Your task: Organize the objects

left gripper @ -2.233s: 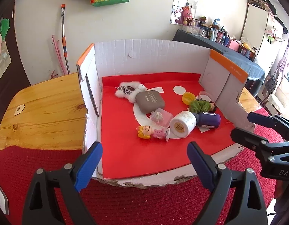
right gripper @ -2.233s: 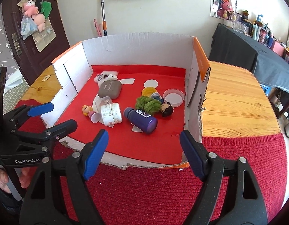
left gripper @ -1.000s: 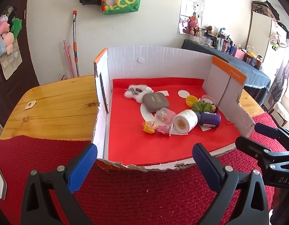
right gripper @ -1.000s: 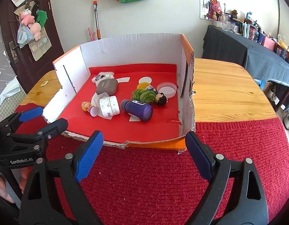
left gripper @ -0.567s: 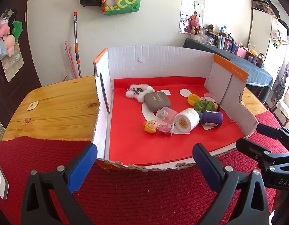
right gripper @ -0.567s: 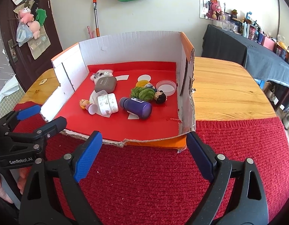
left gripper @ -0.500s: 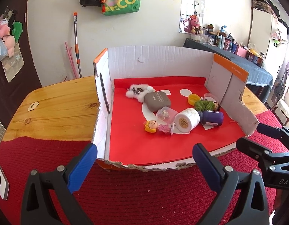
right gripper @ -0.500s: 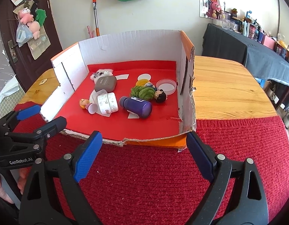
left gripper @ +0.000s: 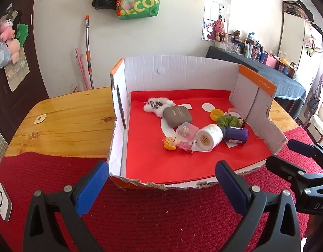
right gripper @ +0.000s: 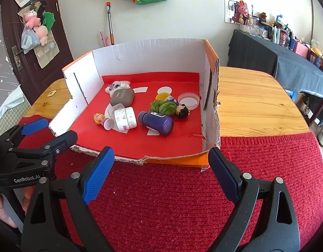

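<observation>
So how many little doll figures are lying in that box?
2: a yellow-haired doll at the pile's near-left edge, a dark-haired doll beside the green plush. Others may be hidden.

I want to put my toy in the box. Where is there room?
The near strip of red floor by the torn front edge is bare, as is the left side beside the white wall. The middle, around the purple bottle and tape roll, is crowded.

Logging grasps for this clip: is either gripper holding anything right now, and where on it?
Nothing is held. The left gripper and right gripper are both open over the red cloth.
</observation>
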Tool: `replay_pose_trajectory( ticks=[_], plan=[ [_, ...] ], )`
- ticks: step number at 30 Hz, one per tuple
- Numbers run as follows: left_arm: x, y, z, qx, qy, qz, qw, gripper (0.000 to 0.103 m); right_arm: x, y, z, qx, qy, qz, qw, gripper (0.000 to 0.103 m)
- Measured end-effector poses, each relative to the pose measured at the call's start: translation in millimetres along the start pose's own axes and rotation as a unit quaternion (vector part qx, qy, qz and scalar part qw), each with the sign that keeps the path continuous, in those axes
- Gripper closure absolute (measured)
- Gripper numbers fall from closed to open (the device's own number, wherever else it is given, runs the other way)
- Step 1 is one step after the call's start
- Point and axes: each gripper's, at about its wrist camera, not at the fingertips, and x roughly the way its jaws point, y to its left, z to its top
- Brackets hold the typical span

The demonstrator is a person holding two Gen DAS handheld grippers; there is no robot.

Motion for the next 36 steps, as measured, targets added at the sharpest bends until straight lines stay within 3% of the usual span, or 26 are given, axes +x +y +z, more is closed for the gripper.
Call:
replay_pose_trajectory(
  ticks=[16,36],
  plan=[
    [-23.8,-11.0,-30.6,0.002,0.003,-0.007,1.0000,0.000,-25.0,4.5,-25.5,-0.005,-0.006,-0.001,1.000,0.011],
    [-7.3,-3.2,-68.0,-0.035,0.067,-0.012,0.9971,0.000,-12.2,-4.2,-67.9,0.010,0.025,-0.003,1.000,0.011]
  ],
)
